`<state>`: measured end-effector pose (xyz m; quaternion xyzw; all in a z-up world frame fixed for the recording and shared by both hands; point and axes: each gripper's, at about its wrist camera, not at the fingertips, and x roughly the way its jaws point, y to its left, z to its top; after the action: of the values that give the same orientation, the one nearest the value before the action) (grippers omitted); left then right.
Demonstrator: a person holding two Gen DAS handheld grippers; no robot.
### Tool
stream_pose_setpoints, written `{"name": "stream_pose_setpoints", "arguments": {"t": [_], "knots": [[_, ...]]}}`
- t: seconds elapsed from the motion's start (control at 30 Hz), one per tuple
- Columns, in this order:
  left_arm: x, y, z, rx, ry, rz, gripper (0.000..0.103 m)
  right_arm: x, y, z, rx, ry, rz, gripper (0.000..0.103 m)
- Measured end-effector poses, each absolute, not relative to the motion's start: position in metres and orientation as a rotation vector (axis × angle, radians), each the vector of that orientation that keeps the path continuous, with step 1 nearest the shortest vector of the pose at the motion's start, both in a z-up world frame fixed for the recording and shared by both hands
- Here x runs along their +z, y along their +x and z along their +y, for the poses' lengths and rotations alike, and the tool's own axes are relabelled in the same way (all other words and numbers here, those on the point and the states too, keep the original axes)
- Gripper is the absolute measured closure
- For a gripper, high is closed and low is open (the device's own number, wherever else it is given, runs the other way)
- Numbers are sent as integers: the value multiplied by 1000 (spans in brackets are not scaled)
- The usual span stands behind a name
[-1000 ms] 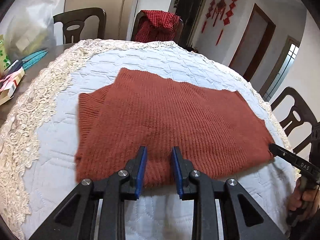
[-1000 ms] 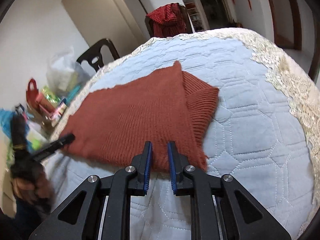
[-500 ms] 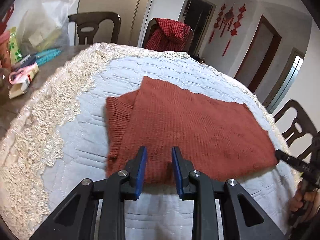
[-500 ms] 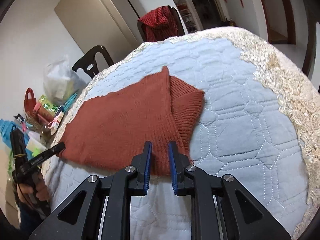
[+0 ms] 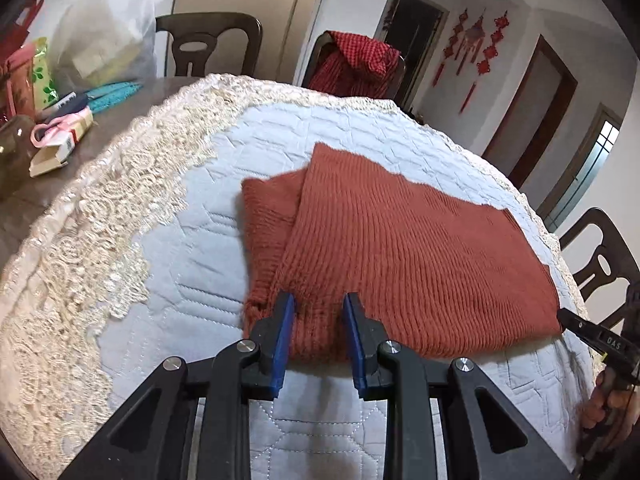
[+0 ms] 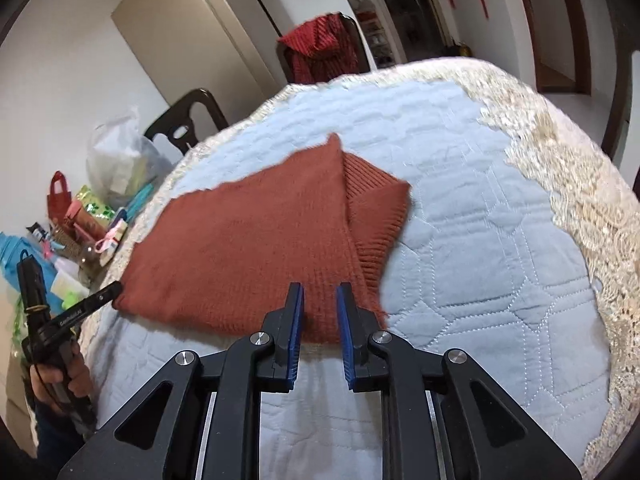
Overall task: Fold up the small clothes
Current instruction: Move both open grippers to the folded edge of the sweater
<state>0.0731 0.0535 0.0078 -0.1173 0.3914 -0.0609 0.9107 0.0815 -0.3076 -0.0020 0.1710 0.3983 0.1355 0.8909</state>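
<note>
A rust-red knitted garment [image 5: 400, 256] lies flat on the quilted pale-blue table cover, one ribbed sleeve end sticking out from under the folded body. It also shows in the right wrist view [image 6: 256, 248]. My left gripper [image 5: 318, 312] has its jaws apart, over the garment's near left corner, with cloth between the blue pads. My right gripper [image 6: 320, 300] has its jaws apart over the near right corner, cloth between its pads too. Neither visibly pinches the cloth. The left gripper's tip shows in the right wrist view [image 6: 104, 294].
A lace-edged cloth [image 5: 100, 216] rings the quilted cover. Bags, boxes and clutter [image 5: 52, 92] stand on the table's left side. Dark chairs [image 5: 208, 44] surround the table, one draped with a red checked cloth [image 5: 356, 64]. Another chair [image 5: 600, 248] stands at right.
Both grippers have drawn toward the garment's near corners. The left gripper shifted right toward the corner; the garment now looks narrower and farther right in its view. Jaws stayed apart.
</note>
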Motion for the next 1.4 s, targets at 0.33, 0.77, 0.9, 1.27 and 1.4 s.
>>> {"name": "stream_pose_setpoints", "arguments": {"t": [0.33,0.77,0.9,1.27,1.4], "knots": [[13,63,53,-106,-237,814,75,2,75,-312,289,380,833,86],[19,44,55,-49,-199,811,63,6,52,-316,289,439,835,63],[11,42,59,-47,-218,833,61,1,47,-318,302,484,849,63],[2,48,65,-71,-319,835,50,-11,56,-315,349,566,880,63],[2,51,67,-83,-361,831,46,-14,62,-317,353,609,881,63]]}}
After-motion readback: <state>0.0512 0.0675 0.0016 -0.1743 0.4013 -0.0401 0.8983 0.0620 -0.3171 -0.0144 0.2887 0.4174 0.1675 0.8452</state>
